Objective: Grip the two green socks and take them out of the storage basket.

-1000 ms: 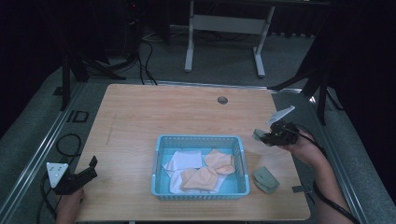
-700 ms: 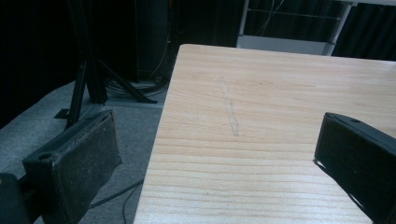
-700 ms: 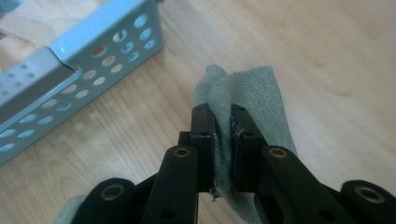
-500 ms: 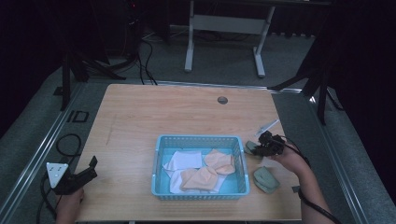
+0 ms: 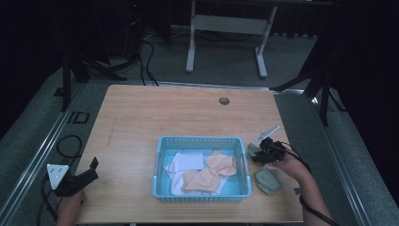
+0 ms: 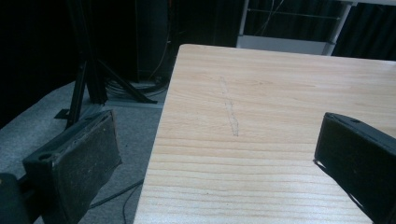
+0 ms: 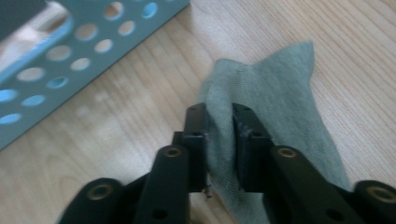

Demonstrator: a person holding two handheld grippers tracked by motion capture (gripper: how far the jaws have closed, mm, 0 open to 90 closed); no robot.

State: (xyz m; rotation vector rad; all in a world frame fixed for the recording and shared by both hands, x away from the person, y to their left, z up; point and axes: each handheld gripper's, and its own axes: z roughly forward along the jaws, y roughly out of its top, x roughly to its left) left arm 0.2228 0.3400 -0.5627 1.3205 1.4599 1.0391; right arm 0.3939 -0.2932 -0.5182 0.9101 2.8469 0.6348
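Grey-green cloth, the work item, lies on the wooden table just right of the blue perforated basket. At far left, the left gripper rests near the table's front corner, jaws wide apart and holding nothing. The basket contains white and peach cloths. The right gripper has a fold of the grey-green cloth between its jaws, which have just been opening and stand narrowly apart; a firm grip is doubtful. A second folded grey-green cloth lies nearer the person. Recommended: let the fold drop flat before withdrawing, keeping clear of the basket wall.
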